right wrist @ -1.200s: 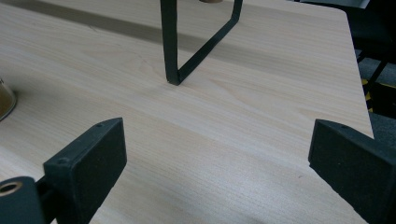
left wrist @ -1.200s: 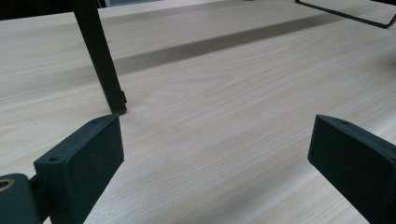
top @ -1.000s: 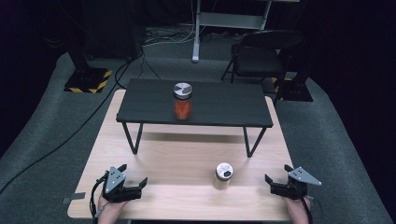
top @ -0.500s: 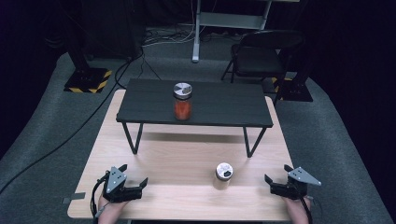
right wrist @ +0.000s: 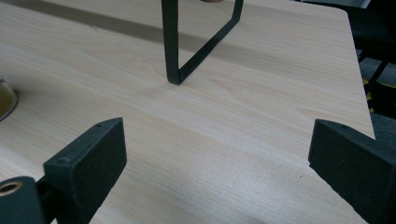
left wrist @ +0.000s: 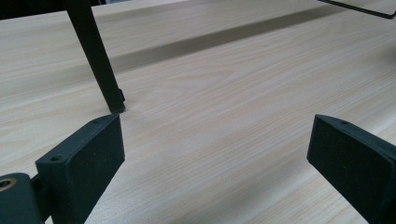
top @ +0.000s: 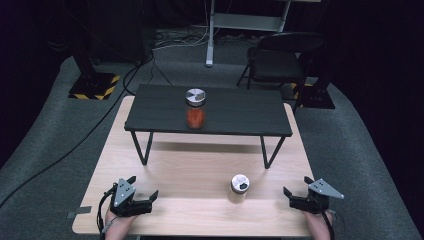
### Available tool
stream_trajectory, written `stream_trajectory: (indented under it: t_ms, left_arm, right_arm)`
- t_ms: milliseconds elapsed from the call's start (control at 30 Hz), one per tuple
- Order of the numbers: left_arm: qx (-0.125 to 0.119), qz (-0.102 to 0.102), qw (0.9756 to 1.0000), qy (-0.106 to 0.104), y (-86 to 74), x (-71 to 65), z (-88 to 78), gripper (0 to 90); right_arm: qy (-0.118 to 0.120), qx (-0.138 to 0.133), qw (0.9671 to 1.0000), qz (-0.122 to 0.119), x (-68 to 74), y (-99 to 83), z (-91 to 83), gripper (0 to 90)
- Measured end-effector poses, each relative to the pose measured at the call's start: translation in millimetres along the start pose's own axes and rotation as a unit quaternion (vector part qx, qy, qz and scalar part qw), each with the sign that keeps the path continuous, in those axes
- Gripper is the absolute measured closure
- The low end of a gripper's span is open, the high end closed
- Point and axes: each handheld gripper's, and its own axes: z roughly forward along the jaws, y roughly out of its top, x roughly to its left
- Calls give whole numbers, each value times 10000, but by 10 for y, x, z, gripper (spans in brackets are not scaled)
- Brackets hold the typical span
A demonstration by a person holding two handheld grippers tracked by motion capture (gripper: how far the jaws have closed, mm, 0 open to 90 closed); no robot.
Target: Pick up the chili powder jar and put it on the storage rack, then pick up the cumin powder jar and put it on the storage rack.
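Dark studio, wood desk (top: 200, 172) with black riser (top: 235, 117) on it. Nothing has changed over the last second, so the work hasn't started. Left hand-held gripper (top: 144, 192) and right hand-held gripper (top: 295, 192) rest at the near edge, both released, empty. Two jars: small jar (top: 239, 188) near the right one, orange jar (top: 195, 108) on the riser.

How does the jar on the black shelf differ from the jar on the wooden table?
The jar on the black shelf holds red-orange contents; the jar on the wooden table looks pale tan. The shelf jar stands raised and farther back and looks taller; the table jar sits low, nearer the right gripper. Both stand upright with silver lids.
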Motion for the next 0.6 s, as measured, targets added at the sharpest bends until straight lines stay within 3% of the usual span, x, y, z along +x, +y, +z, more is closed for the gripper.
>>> stream_trajectory:
  t_ms: [600]
  left_arm:
    - [0,0,10000,6,-1,-3,-1,39]
  right_arm:
    - [13,7,10000,4,-5,3,1,38]
